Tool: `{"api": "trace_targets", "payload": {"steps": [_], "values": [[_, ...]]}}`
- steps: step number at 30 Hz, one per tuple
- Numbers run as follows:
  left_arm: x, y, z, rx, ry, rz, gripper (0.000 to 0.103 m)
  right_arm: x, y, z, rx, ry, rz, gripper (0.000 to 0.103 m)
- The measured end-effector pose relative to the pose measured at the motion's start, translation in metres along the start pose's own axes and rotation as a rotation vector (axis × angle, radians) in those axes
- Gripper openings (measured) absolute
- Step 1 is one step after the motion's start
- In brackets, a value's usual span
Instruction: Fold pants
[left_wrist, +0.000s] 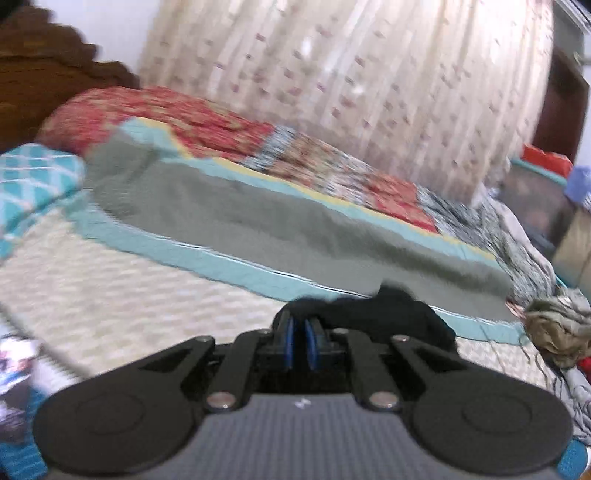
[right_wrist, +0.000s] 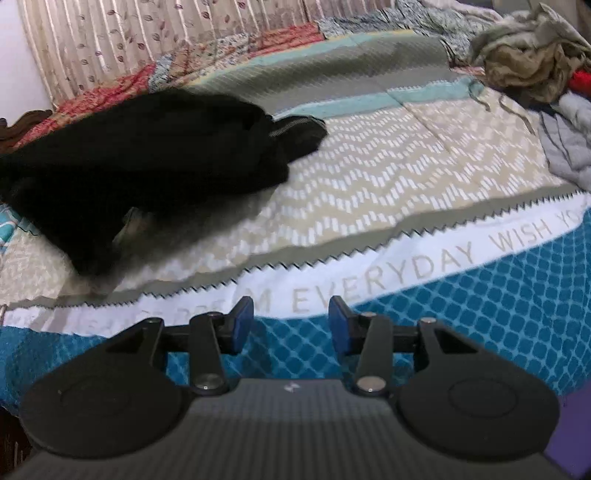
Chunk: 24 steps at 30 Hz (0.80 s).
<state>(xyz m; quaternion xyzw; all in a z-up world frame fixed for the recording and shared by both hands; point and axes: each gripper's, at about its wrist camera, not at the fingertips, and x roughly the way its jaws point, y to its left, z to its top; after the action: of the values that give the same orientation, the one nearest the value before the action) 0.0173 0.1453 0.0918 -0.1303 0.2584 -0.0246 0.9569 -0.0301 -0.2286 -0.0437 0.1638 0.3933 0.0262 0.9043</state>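
Bedding covers the whole bed (right_wrist: 388, 162), with a tan zigzag patch, a grey and teal patch, and a blue checked patch nearest the right wrist camera. White cloth with big letters crosses it, and the words run off the picture at both ends, so only some can be read.

On the left of the right wrist view, the black pants (right_wrist: 147, 158) lie in a heap on the tan zigzag part. They are blurry, and their left side is cut off by the picture edge. A zipper shows near their right end. I cannot tell which part is a leg.

Near the middle, the right gripper (right_wrist: 291, 321) hangs over the blue checked patch. Its blue pads are spread apart with nothing between them. It is well apart from the pants.

Far right, a pile of crumpled clothes (right_wrist: 524, 62) sits at the bed's corner, tan, grey and a bit of red. Part of it is cut off.

From the left wrist camera everything is smeared. A dark wood headboard (left_wrist: 44, 85) and a red flowery quilt (left_wrist: 166, 118) are on the left, and a pale curtain (left_wrist: 351, 81) hangs behind. The left gripper (left_wrist: 300, 345) has its blue pads pressed together, pinching black cloth of the pants (left_wrist: 402, 314). The cloth bunches up past the fingertips and hides the bed behind it.
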Motion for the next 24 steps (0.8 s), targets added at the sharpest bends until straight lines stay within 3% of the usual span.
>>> {"api": "trace_targets", "payload": {"steps": [3,7,9,12,14,18,24], "values": [[-0.030,0.035,-0.013,-0.021,0.020,0.055,0.007,0.000,0.004,0.010,0.033,-0.011,0.017,0.048],[-0.033,0.062,-0.042,-0.047,0.116,0.136,0.014,0.005,0.018,0.019,0.012,-0.006,0.027,0.048],[-0.038,0.065,-0.052,-0.053,0.119,0.151,0.026,0.007,0.023,0.020,0.015,0.011,0.048,0.048],[-0.040,0.052,-0.050,0.016,0.058,0.185,0.046,0.007,0.028,0.021,0.016,0.027,0.056,0.048],[-0.049,0.036,-0.049,0.085,-0.008,0.176,0.052,0.005,0.027,0.021,0.021,0.033,0.056,0.048],[-0.048,0.004,-0.047,0.190,-0.043,0.087,0.081,0.011,0.016,0.034,0.042,0.035,0.055,0.048],[-0.025,-0.003,-0.063,0.182,0.060,0.079,0.082,0.057,-0.004,0.086,0.105,0.038,0.020,0.057]]}}
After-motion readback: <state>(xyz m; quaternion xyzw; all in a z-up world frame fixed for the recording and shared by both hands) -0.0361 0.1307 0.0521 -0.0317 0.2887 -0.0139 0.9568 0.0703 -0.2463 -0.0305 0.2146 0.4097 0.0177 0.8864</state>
